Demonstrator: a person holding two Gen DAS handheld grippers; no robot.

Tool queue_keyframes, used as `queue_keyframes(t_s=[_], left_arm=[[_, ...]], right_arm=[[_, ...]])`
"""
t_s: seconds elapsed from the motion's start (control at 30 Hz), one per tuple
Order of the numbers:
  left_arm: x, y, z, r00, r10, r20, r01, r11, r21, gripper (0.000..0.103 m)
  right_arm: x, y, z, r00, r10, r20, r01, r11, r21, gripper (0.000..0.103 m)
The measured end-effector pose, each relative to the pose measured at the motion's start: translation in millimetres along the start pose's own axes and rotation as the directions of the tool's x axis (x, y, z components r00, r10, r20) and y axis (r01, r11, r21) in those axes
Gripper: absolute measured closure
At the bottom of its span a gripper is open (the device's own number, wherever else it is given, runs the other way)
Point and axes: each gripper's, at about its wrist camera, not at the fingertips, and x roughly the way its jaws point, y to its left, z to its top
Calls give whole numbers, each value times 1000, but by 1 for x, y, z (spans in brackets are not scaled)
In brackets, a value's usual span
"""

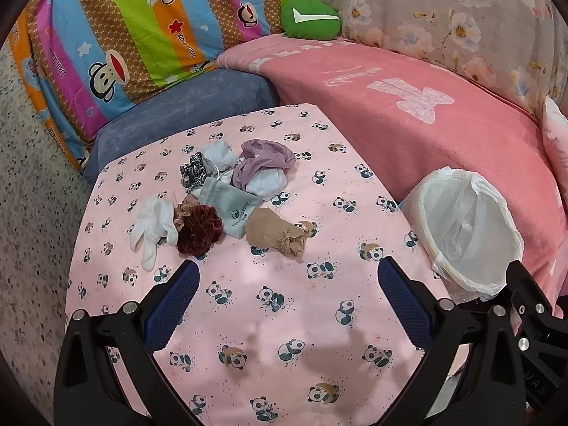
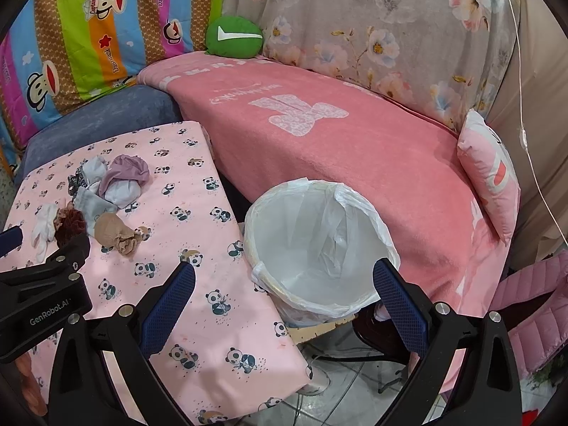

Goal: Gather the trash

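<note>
A pile of small cloth items lies on the panda-print table (image 1: 269, 319): a tan stocking bundle (image 1: 273, 234), a dark red scrunchie (image 1: 199, 229), a white glove (image 1: 152, 230), a grey pouch (image 1: 227, 206) and a purple cloth (image 1: 262, 163). A white-lined bin (image 1: 468, 234) stands right of the table, and shows in the right wrist view (image 2: 319, 248). My left gripper (image 1: 287, 273) is open and empty, short of the pile. My right gripper (image 2: 284, 277) is open and empty, just in front of the bin. The pile also shows in the right wrist view (image 2: 113, 234).
A pink blanket (image 2: 337, 135) covers the sofa behind the bin. A green cushion (image 1: 310, 17) and striped monkey-print quilt (image 1: 117, 35) lie behind. A pink pillow (image 2: 493, 177) sits at the sofa's right end. A blue cushion (image 1: 184, 106) borders the table's far edge.
</note>
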Motion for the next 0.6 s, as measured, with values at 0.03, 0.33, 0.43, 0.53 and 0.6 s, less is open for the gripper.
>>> queue_keyframes(t_s=[0.03, 0.33, 0.43, 0.53, 0.6], left_arm=[[0, 1, 0, 1000, -1, -1, 1, 1000, -3, 7], [-1, 11, 0, 1000, -10, -2, 10, 1000, -16, 7], [2, 14, 1, 1000, -16, -8, 16, 1000, -19, 7], [4, 16, 3, 1000, -20, -14, 20, 1000, -18, 7], [5, 18, 3, 1000, -23, -16, 23, 1000, -20, 7]], right_arm=[[-1, 1, 0, 1000, -1, 0, 1, 1000, 0, 5], [-6, 10, 0, 1000, -8, -7, 8, 1000, -3, 5], [-7, 15, 1, 1000, -15, -19, 15, 1000, -4, 5], [-7, 20, 3, 999, -23, -28, 23, 1000, -3, 5], [-7, 22, 4, 999, -29, -34, 29, 1000, -2, 5]])
